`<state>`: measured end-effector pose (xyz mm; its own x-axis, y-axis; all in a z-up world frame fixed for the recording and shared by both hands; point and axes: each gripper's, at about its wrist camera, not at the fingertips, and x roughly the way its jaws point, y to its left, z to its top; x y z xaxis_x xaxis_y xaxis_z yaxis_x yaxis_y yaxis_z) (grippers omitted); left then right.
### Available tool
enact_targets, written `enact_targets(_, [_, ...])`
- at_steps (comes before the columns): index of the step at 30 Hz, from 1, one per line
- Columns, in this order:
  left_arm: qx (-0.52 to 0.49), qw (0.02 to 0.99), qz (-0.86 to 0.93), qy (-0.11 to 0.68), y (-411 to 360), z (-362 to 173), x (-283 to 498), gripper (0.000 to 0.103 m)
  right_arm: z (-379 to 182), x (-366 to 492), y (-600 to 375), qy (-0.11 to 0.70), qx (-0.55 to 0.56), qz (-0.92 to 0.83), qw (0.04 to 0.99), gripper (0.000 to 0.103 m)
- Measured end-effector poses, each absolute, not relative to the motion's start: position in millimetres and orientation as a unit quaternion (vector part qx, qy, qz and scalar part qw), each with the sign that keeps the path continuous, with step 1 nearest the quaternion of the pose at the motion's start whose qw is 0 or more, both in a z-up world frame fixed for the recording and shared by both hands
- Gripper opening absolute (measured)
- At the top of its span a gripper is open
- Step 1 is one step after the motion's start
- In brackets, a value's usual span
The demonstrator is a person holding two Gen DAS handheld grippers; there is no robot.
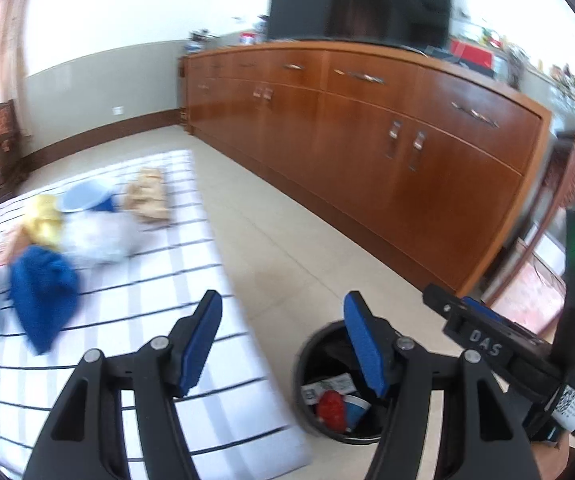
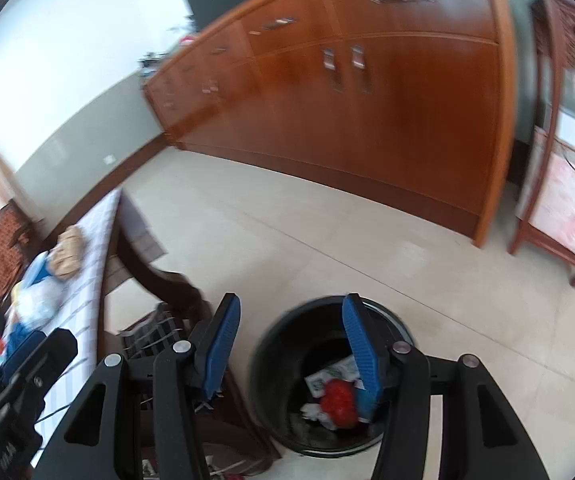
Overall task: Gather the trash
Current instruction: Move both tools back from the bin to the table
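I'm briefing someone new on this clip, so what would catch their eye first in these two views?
Probably the black trash bin on the pale tiled floor, with a red wrapper and paper scraps inside. Both the left gripper and right gripper hang open and empty near it. Behind runs a long wooden sideboard, and clutter remains on the striped tablecloth.

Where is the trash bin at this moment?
The black trash bin stands on the tiled floor beside the table with the striped cloth, low in both wrist views, below the open right gripper, with trash inside.
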<state>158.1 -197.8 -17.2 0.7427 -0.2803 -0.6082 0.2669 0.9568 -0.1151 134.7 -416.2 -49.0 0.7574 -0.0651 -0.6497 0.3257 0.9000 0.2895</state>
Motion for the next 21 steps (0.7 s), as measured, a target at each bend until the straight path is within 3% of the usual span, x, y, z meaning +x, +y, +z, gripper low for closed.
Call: enact_targets(21, [-0.065,0.943,0.061,0.32,10,-31,153,0.065,-26,188,-218,0.332,0.105,0.079,0.934,0.058])
